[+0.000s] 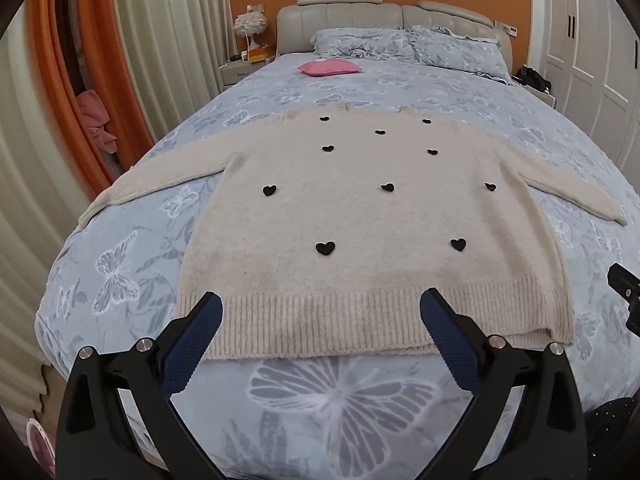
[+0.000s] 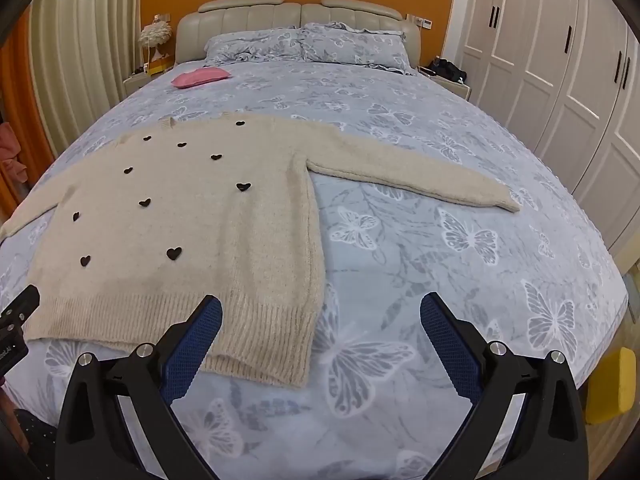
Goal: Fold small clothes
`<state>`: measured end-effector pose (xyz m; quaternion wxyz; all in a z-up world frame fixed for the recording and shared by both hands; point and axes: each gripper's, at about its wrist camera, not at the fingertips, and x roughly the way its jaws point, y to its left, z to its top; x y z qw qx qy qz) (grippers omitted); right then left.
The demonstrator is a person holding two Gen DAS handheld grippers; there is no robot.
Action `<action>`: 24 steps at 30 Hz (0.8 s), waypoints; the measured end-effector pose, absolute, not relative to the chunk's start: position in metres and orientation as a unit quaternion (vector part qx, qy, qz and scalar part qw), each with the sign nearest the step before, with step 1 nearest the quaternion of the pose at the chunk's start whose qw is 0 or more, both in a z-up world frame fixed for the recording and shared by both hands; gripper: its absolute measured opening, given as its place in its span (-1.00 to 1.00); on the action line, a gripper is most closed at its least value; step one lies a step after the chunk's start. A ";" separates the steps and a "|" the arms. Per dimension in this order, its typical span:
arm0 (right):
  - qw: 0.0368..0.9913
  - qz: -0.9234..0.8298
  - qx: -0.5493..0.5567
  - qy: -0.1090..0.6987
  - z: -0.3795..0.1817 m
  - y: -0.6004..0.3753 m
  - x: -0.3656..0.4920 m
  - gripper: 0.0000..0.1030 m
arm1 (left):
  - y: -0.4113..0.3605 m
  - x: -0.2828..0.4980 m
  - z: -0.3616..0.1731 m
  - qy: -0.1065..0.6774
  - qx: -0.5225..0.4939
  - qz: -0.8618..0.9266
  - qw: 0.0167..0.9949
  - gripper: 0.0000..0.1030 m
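Left gripper (image 1: 321, 308): nearest the lens, jaws spread wide, nothing between them. Blue pads (image 1: 208, 320) hover over the ribbed hem of the sweater (image 1: 360, 208); contact with the knit cannot be judged.

Right gripper (image 2: 321, 308): jaws also wide, empty. Its left pad (image 2: 210, 318) sits over the sweater's hem corner (image 2: 276, 340); the other pad is over bare bedspread (image 2: 400, 240).

Sweater: cream knit with black hearts (image 1: 325, 248), lying flat and unfolded on the blue butterfly-print bedspread (image 1: 120, 264). Hem toward 6 o'clock, neckline toward 12. Sleeves spread out: one toward 9 o'clock (image 1: 160, 176) in the left view, the other toward 3 o'clock (image 2: 420, 176) in the right view.

Background, 12 o'clock: two matching pillows (image 1: 408, 46) against a padded headboard (image 1: 340, 12). Pink cushion (image 1: 330, 67) just below the pillows, well apart from the sweater. White wardrobe doors (image 2: 540, 60) at 2 o'clock in the right view. Curtains (image 1: 160, 40) at 10 o'clock in the left view.
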<state>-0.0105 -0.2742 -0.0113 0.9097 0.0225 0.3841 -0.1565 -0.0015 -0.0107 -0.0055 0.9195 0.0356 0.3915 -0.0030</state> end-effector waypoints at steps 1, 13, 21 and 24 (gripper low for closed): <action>0.910 -0.157 0.022 0.384 -0.011 -0.274 -0.011 0.90 | -0.010 -0.002 -0.006 0.391 0.034 -0.003 0.920 0.88; 0.909 -0.157 0.022 0.385 -0.012 -0.274 -0.011 0.90 | -0.010 -0.003 -0.006 0.391 0.032 -0.003 0.920 0.88; 0.909 -0.157 0.022 0.386 -0.012 -0.274 -0.010 0.90 | -0.011 -0.003 -0.008 0.392 0.032 -0.003 0.919 0.88; 0.909 -0.157 0.022 0.386 -0.012 -0.274 -0.010 0.90 | -0.011 -0.002 -0.008 0.393 0.032 -0.003 0.919 0.88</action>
